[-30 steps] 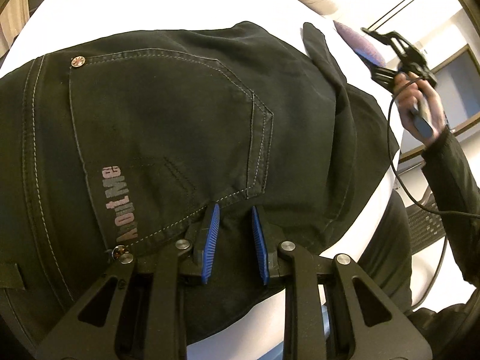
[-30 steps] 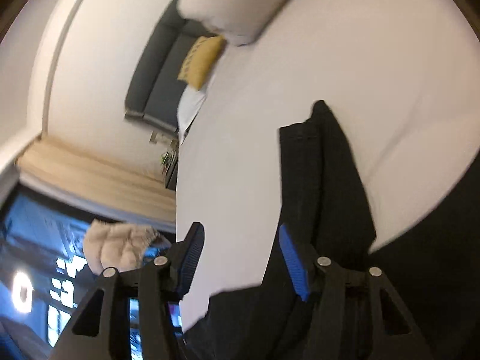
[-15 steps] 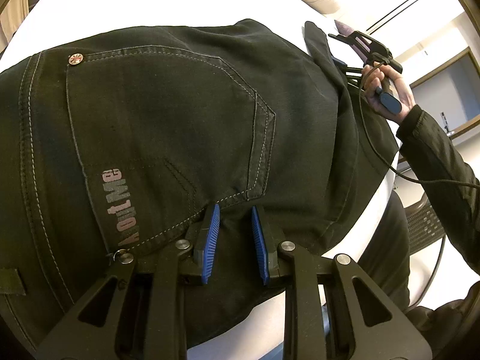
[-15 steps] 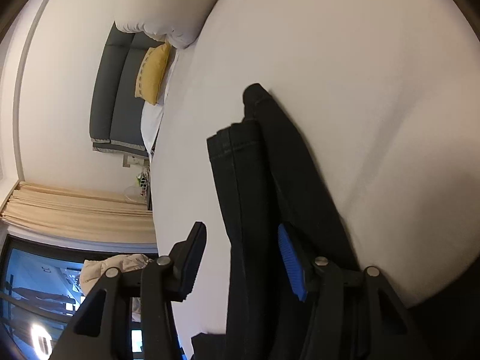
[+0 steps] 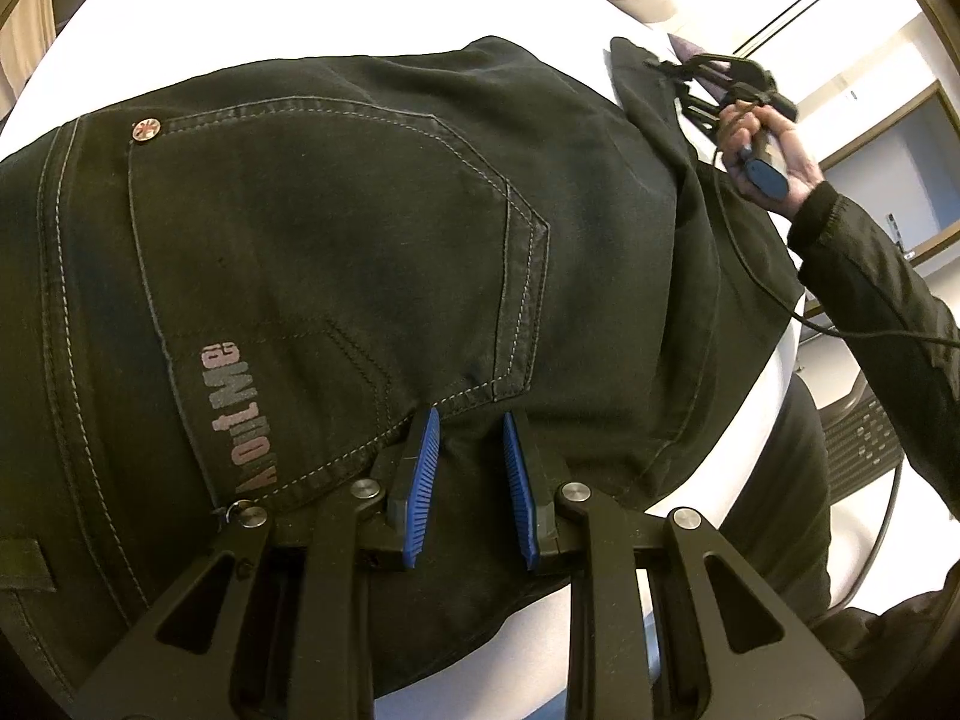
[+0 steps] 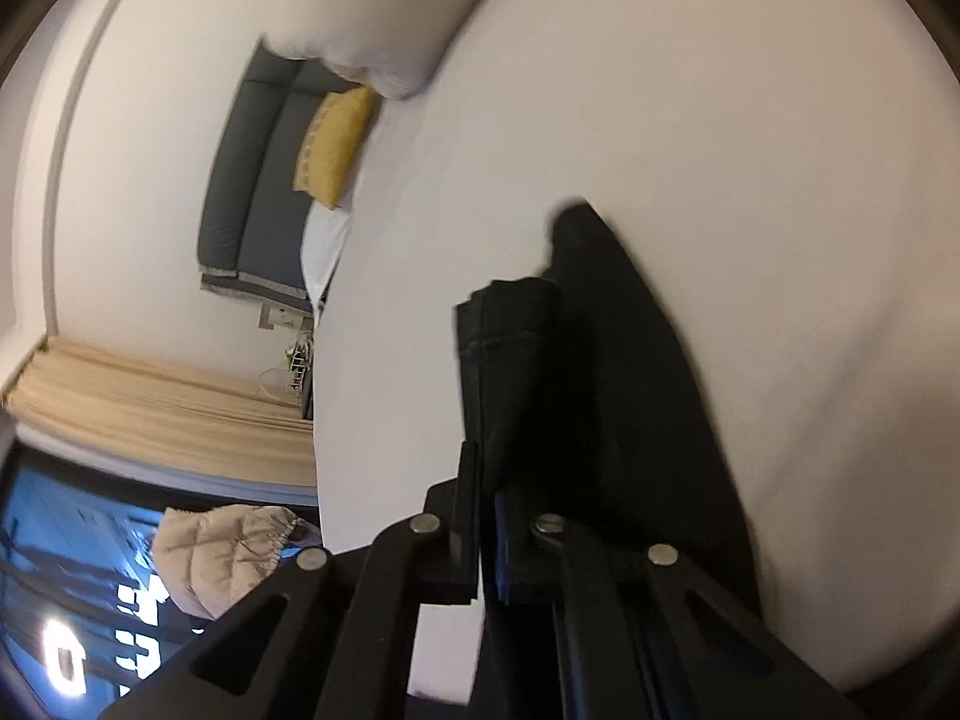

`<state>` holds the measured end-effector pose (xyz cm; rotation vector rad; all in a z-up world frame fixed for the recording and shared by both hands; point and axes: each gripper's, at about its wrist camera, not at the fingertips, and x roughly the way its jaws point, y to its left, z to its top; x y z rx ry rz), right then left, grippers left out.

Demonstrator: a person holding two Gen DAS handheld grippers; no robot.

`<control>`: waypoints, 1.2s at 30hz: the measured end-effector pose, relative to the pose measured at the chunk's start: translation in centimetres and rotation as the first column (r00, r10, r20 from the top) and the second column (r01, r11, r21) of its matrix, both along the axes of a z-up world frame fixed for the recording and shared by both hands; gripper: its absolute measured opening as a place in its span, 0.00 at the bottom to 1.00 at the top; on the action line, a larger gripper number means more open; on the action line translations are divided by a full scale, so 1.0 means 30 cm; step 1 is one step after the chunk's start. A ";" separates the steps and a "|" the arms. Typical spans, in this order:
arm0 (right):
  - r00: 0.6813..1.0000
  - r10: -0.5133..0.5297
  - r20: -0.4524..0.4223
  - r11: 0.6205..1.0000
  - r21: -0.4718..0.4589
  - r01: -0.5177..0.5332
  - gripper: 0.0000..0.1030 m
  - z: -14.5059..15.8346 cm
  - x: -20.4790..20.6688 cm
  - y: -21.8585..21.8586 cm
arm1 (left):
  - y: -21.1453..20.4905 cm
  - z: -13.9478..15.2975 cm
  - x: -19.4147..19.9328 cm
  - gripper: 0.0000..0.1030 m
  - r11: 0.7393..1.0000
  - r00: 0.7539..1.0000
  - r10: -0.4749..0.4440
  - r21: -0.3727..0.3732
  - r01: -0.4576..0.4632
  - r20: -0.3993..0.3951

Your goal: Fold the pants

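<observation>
So we've got the black pants spread seat-up on the white bed, back pocket with its pale stitching and a printed logo facing us in the left wrist view. Our left gripper is angled down right at the bottom edge of that pocket. Its blue fingers sit only a little apart with dark fabric bunched between them, but honestly we can't tell if they're really biting the cloth or just resting on it.

Over on the far side, our right hand has its gripper at the leg end of the pants. From the right wrist view, the right gripper has just been snapping closed, and its fingers are now pressed nearly together, pinching the folded hem of the pant leg. That hem looks lifted a bit off the sheet, with the rest of the leg trailing down to the right.

Background stuff: a white pillow at the head of the bed, a grey sofa with a yellow cushion, beige curtains and a dark window.
</observation>
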<state>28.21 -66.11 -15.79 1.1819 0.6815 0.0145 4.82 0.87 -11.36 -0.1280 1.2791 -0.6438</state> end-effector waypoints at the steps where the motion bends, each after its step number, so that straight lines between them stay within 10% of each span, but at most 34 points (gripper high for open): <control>1: 1.000 -0.013 0.012 1.000 -0.014 0.013 0.05 0.025 -0.017 -0.010 | -0.002 0.001 0.000 0.21 1.000 1.000 -0.002 0.002 0.002 0.002; 10: 0.968 -0.216 0.126 0.975 -0.023 0.220 0.05 0.166 -0.479 -0.175 | -0.006 -0.002 -0.001 0.21 1.000 1.000 -0.011 0.008 0.011 0.009; 19: 0.889 -0.455 0.057 0.890 0.017 0.455 0.05 0.043 -0.961 -0.231 | -0.016 -0.002 0.004 0.21 1.000 1.000 -0.003 0.023 0.003 0.002; 36: 0.846 -0.533 -0.032 0.843 0.071 0.534 0.04 -0.059 -1.040 -0.232 | -0.038 0.005 -0.005 0.21 0.997 1.000 0.029 0.065 -0.029 0.000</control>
